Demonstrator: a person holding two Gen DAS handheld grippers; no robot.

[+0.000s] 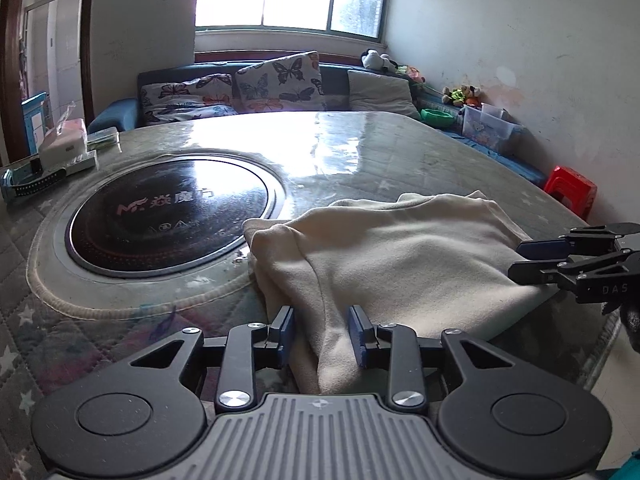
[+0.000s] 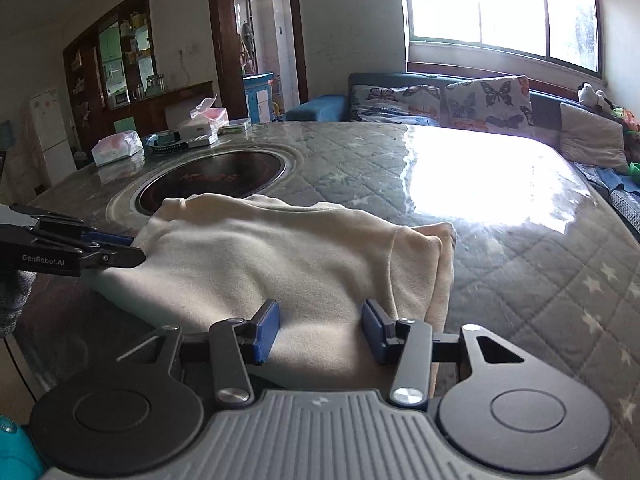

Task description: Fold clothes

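Your left gripper [image 1: 322, 334] sits level at the near left edge of the cream garment [image 1: 400, 264], jaws parted around a fold. Your right gripper [image 2: 320, 330] straddles its near right edge, wide. The garment lies folded on the quilted table [image 2: 500, 216] beside the round cooktop [image 1: 172, 216].

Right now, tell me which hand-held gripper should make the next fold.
Probably the left hand-held gripper: a raised fold of the cream garment already sits between its open pads. The right hand-held gripper, also open, only spans flat cloth.
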